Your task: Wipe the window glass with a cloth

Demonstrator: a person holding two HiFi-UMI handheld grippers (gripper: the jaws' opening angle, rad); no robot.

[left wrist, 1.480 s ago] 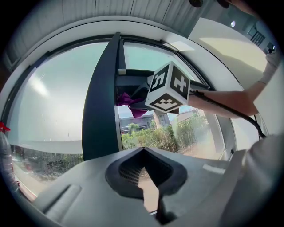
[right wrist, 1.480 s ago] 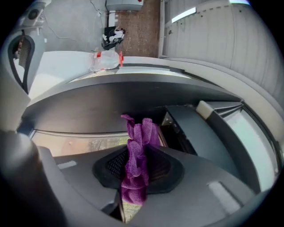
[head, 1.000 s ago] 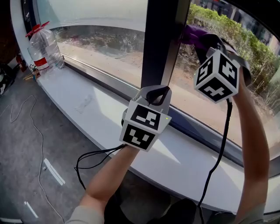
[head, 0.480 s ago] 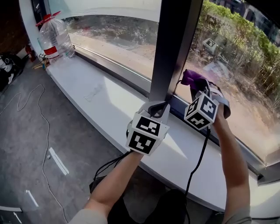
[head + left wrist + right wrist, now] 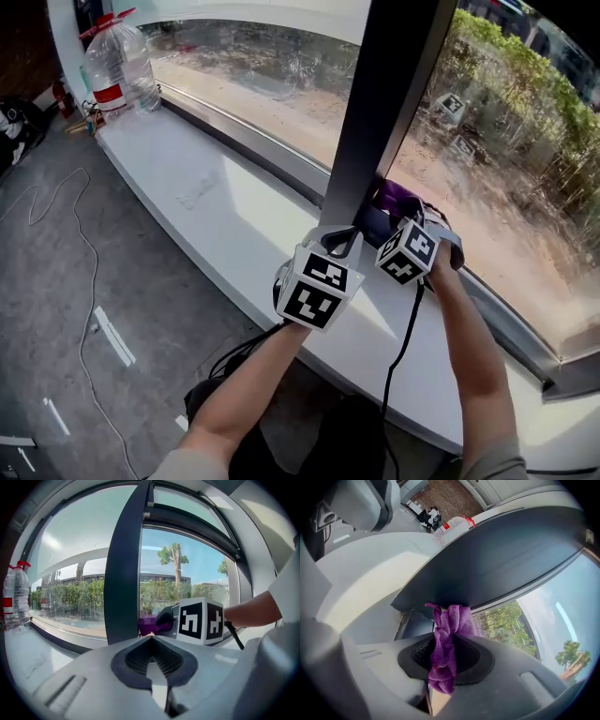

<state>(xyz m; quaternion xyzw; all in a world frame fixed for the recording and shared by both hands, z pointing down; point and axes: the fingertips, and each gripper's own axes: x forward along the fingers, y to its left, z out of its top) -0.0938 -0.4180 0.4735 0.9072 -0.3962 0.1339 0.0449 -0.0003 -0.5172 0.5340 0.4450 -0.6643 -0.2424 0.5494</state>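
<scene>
Head view: right tongs (image 5: 401,214) (arm (image 5: 469,347) outstretched)

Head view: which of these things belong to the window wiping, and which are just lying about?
In the job: purple cloth, clamped in the right gripper; window glass.
Lying about: big water bottle on the sill; cable on the floor.

fuzzy purple cloth (image 5: 446,644); matt dark frame (image 5: 389,103); smooth white sill (image 5: 234,225).
</scene>
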